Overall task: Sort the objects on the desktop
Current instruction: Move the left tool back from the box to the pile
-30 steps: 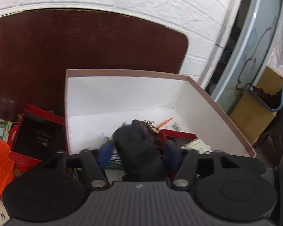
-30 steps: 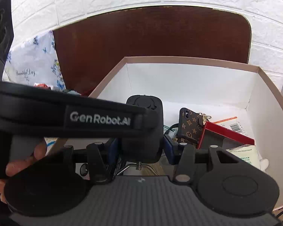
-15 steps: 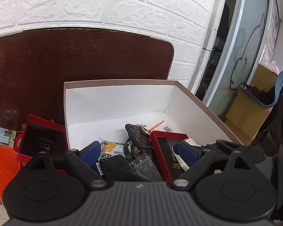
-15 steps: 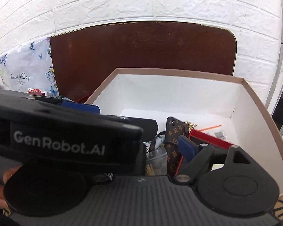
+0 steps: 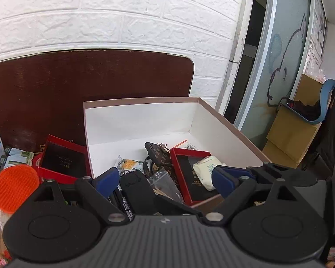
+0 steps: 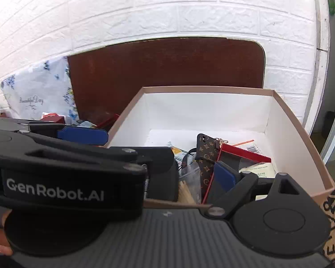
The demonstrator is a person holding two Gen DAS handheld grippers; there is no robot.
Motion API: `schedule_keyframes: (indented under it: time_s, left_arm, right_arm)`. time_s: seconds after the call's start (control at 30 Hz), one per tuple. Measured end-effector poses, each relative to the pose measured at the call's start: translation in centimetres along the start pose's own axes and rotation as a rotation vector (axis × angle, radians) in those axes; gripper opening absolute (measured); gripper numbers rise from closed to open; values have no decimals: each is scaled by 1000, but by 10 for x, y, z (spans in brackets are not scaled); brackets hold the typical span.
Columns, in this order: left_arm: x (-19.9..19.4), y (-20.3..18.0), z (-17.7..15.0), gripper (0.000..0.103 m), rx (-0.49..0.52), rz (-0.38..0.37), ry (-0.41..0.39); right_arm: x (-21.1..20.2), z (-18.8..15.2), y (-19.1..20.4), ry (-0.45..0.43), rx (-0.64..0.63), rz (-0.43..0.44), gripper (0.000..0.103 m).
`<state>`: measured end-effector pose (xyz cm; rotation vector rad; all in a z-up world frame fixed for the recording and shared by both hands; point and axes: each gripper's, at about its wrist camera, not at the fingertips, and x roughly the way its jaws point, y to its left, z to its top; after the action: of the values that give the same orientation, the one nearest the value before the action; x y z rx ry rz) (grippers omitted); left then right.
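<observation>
We have the white cardboard box point(image 5: 145, 120) part-filled: near end holds a red tray point(image 5: 189, 174), monogram phone case point(image 5: 160, 156), black pouch point(image 5: 136, 189), tissue pack point(image 5: 206, 169), snack packet point(image 5: 127, 164). Left of the box, another red tray point(image 5: 62, 163), an orange silicone pad point(image 5: 14, 187) and sachets point(image 5: 17, 158) remain unsorted. Left gripper point(image 5: 165, 178) spread wide, empty, over the near rim. Right gripper point(image 6: 163, 176) also spread, as far as we can judge

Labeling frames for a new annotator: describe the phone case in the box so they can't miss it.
Start at the big white-lined cardboard box in front of the brown board. In its pile, the phone case leans against the left edge of the red tray inside. It is the only dark brown item with a tan monogram pattern, with a metal clasp at its top.
</observation>
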<state>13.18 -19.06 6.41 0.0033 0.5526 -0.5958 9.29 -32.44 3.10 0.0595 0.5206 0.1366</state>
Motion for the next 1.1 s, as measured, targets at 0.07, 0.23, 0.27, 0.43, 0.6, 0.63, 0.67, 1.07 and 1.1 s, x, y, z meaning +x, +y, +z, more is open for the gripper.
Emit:
schedule_keyframes:
  time_s: [0.07, 0.23, 0.27, 0.43, 0.6, 0.63, 0.67, 1.07, 1.1]
  left_arm:
    - [-10, -3, -4, 93, -6, 8, -6]
    - [-33, -3, -17, 93, -45, 23, -6]
    - [-38, -2, -21, 93, -55, 27, -6]
    - [-56, 5, -39, 93, -103, 54, 0]
    - [-78, 14, -61, 93, -134, 107, -8]
    - [-83, 17, -68, 93, -145, 116, -11]
    - [-87, 20, -73, 93, -156, 123, -11]
    - [-122, 75, -149, 92, -301, 179, 36]
    - [-124, 80, -152, 92, -302, 183, 45]
  right_arm:
    - [-10, -3, 4, -10, -4, 0, 89]
    - [-30, -11, 16, -17, -5, 24, 89]
    - [-33, -13, 19, -14, -6, 32, 89]
    - [-40, -24, 37, 4, -11, 59, 89]
    - [-43, -40, 57, 22, -2, 106, 89]
    - [-43, -43, 62, 28, -6, 116, 89]
    - [-43, -48, 67, 33, -11, 127, 89]
    - [-19, -103, 140, 177, -64, 252, 89]
    - [-16, -107, 146, 187, -74, 257, 89]
